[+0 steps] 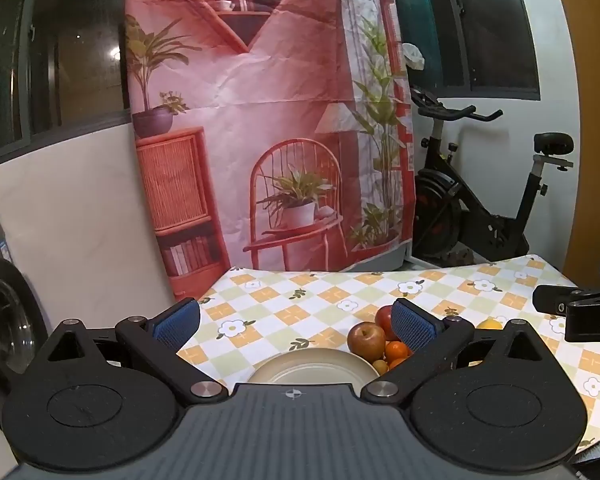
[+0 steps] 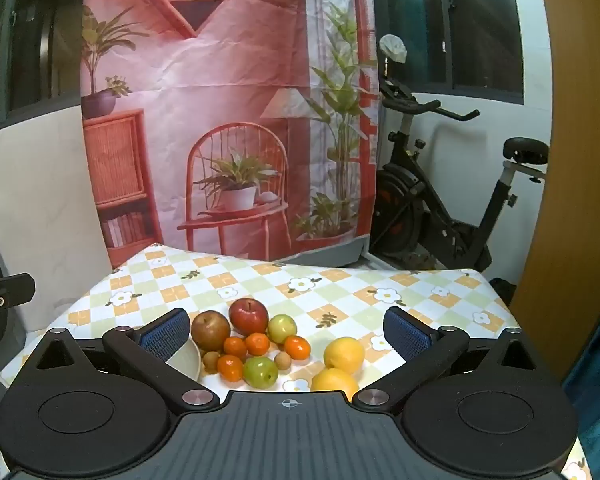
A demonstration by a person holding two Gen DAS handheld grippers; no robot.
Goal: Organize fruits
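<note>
Cream plate (image 2: 188,358) anchors things: fruits (image 2: 260,344) cluster just right of it on the checked cloth (image 2: 340,292). My left gripper (image 1: 296,322) and right gripper (image 2: 286,330) both hang spread wide, grasping nothing.

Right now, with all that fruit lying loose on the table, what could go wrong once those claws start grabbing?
1. The fruits touch each other, so the open right claw reaching for a mandarin may nudge its neighbours, and round fruit could roll.
2. The lower lemon lies partly hidden under the right claw's body, easy to bump.
3. The plate sits against the brown apple; a push might shift it.
</note>
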